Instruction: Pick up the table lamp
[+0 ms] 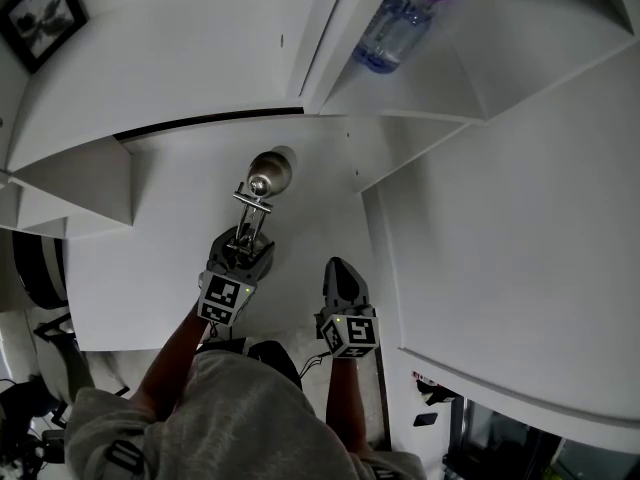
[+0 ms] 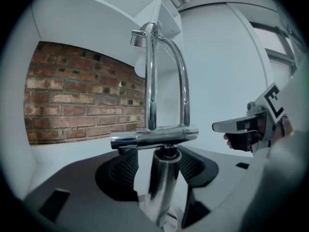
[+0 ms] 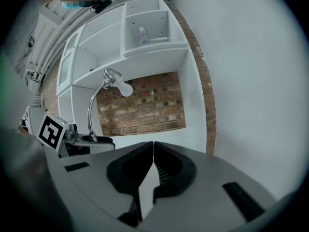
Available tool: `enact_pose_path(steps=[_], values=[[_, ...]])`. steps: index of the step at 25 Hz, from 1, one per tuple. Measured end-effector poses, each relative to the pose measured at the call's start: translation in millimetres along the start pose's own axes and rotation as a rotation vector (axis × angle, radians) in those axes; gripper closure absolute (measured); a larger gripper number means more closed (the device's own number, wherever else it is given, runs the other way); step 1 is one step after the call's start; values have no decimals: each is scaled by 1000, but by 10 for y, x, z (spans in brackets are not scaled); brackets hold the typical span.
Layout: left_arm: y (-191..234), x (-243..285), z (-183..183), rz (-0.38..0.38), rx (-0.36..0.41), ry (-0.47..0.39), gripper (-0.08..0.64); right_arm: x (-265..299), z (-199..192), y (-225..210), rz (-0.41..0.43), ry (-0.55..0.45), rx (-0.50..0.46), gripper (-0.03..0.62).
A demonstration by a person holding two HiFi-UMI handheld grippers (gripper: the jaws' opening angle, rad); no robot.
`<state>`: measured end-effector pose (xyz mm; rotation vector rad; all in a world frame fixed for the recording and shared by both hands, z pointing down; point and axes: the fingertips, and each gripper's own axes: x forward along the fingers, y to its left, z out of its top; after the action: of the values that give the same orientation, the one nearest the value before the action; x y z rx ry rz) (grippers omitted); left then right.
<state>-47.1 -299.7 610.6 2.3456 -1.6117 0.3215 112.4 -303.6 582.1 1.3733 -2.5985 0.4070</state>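
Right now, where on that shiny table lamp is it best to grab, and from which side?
The stout upright post just under the crossbar, from the open front of the shelf: it is straight and thick, unlike the thin bent arms above. The left tongs grip it there.

Head cam looks down; gripper cams (low) share lamp (image 2: pixel 151 81).

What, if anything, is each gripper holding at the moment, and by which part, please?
The left gripper holds the table lamp by its chrome upright post, just below the crossbar. The right gripper is shut and holds nothing.
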Motion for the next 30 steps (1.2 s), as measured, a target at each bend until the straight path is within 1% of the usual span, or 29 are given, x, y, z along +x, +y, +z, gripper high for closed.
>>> enact_pose_path(steps=[4,7,9,10,16,20,25,30], values=[[60,-4,49,37,-13,-26,402,0,12,-20,3,-2,-1,569],[43,2,16,37,-14,-15,429,0,26,-38,4,-6,2,569],[22,16,20,46,-6,-17,477,3,30,-56,4,-8,2,569],[18,22,35,55,-1,-22,485,5,30,-62,5,-7,0,569],[27,26,52,72,6,-28,494,-10,20,-94,14,-3,1,569],[29,19,51,84,1,-26,499,3,24,-126,38,7,-9,569],[40,33,23,80,8,-19,500,-13,49,-164,59,14,-20,569],[27,17,68,84,9,-43,503,-58,-39,-153,69,29,-19,569]])
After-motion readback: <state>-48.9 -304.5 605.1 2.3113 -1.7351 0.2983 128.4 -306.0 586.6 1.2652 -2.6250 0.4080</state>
